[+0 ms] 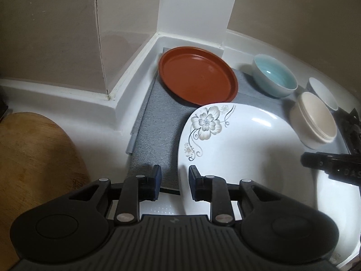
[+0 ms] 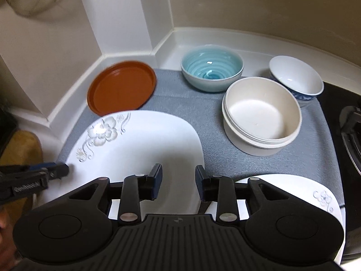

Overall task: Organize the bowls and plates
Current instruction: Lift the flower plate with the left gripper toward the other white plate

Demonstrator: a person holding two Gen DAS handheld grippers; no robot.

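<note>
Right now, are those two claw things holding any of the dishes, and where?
Nothing is held. The left gripper and right gripper both stand open at opposite edges of the white flowered plate, with no pad pressing on it.

place: home kitchen | evidence: white counter (image 2: 198, 43), grey mat (image 2: 185, 103), bowls, plates, stove edge (image 2: 352, 135)

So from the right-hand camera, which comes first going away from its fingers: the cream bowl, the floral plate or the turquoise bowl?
1. Floral plate, directly under the right gripper fingers, left side.
2. Cream bowl, ahead to the right.
3. Turquoise bowl, farthest, by the back wall.
</note>
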